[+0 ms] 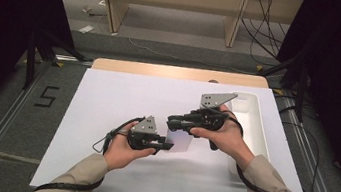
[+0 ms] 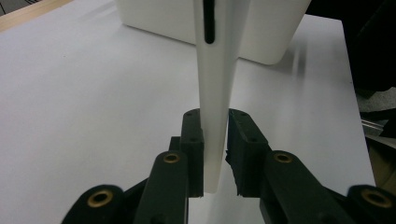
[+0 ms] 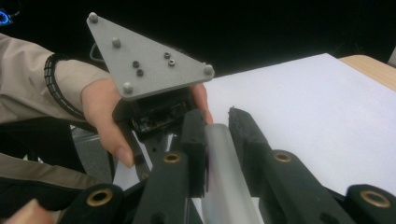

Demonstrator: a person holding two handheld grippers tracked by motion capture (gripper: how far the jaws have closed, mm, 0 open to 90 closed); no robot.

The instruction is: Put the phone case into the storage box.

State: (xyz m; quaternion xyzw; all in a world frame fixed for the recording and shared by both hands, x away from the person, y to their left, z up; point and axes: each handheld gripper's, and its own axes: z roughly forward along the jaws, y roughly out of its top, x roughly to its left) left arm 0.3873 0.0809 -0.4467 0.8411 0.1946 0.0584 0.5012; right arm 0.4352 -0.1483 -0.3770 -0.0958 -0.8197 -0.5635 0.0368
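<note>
Both grippers clamped on one white flat piece [image 1: 179, 140] mid-table: left gripper [image 1: 164, 145] at its 9 o'clock edge, right gripper [image 1: 173, 123] at 12. Piece's top cut off in left gripper view; blurred grey between right jaws. White tray [image 1: 256, 119] at 2 o'clock

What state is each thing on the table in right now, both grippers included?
Left gripper: shut on the flat white plastic piece.
Right gripper: shut on the same piece.
Flat white plastic piece: held on edge between both grippers, above the white sheet.
White rectangular plastic tray: upright on the table; contents cannot be told.
</note>
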